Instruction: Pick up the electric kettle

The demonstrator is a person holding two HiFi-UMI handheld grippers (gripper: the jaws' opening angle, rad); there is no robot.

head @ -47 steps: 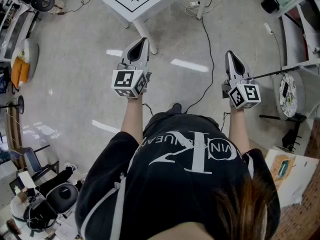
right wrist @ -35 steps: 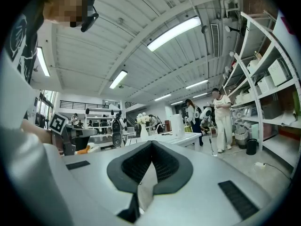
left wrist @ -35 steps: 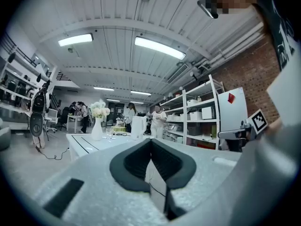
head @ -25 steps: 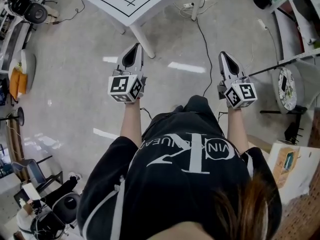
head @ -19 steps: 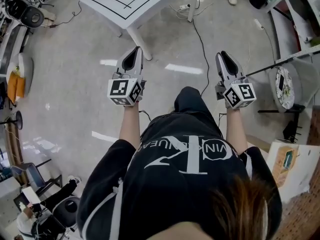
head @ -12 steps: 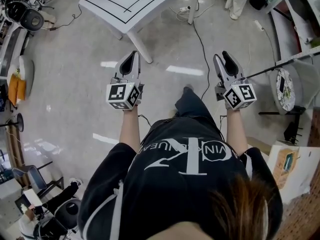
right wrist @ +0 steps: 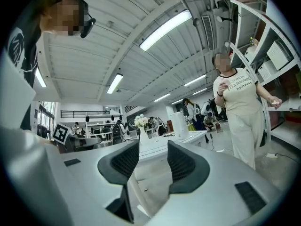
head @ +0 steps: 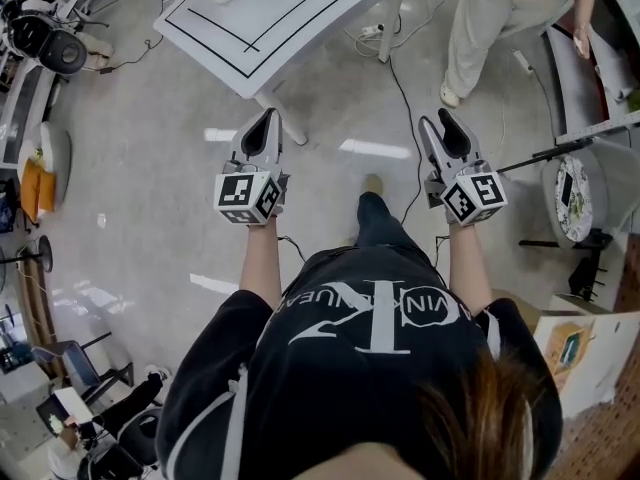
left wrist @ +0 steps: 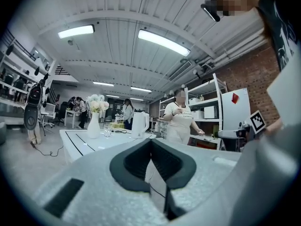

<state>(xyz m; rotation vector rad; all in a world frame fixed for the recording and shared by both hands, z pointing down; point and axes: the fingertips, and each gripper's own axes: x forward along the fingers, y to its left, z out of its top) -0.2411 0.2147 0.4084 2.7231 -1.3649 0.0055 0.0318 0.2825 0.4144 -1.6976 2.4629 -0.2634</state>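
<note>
Above floor (head: 150,168): right tongs (right wrist: 152,155) newly open, empty

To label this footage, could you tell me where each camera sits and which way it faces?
Head view: on the person's head, looking steeply down at the floor; shows arms, torso, left tongs, right tongs.
Left gripper view: on the left tongs, level toward the table and kettle; jaws shut.
Right gripper view: on the right tongs, same direction; jaws just opening, nothing between.
Gripper views share: table, kettle, bystander.
</note>
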